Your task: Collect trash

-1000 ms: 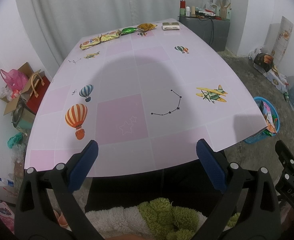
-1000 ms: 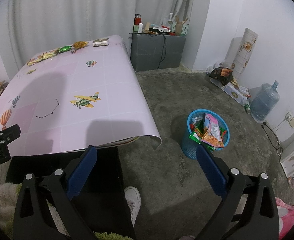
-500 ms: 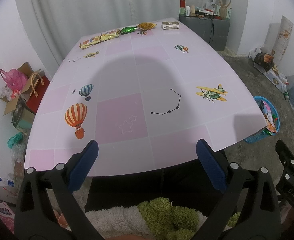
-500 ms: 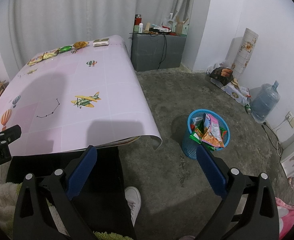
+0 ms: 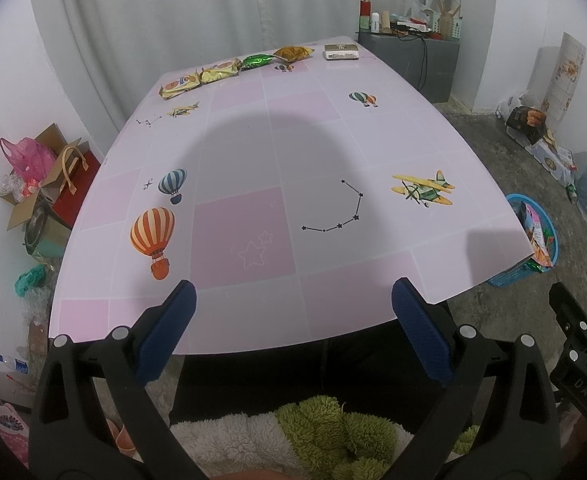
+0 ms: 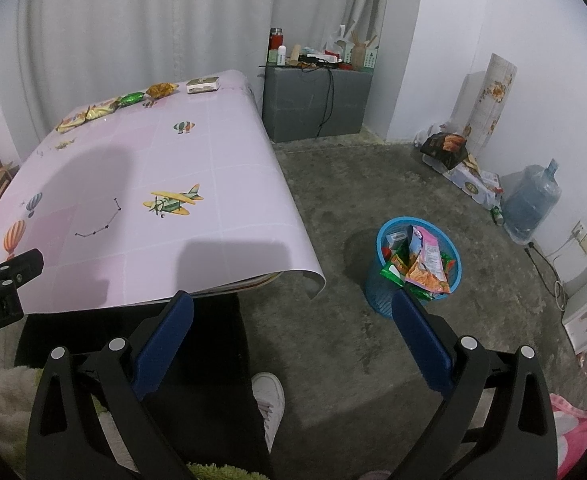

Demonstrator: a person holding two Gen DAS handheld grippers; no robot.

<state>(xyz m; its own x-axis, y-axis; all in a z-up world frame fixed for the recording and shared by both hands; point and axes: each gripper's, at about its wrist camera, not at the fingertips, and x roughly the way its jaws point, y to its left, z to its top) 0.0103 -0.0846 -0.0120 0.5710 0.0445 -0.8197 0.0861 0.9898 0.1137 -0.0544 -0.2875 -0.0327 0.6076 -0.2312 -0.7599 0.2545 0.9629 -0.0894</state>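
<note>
Both hand-held grippers, left [image 5: 292,328] and right [image 6: 292,334], are spread wide and hold nothing, at the near edge of the pink tabletop [image 5: 253,152]. Snack wrappers [image 5: 235,67] and a small box [image 5: 340,51] line its far edge. The blue trash basket [image 6: 377,292], full of wrappers, stands on the concrete floor [image 6: 357,196] off the tabletop's right near corner.

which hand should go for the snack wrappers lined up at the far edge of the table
Left, probably. The left tongs hang open, facing straight down the pink table toward the row of yellow, green and orange snack wrappers. The right tongs are open too but point at the blue mesh bin.
</note>
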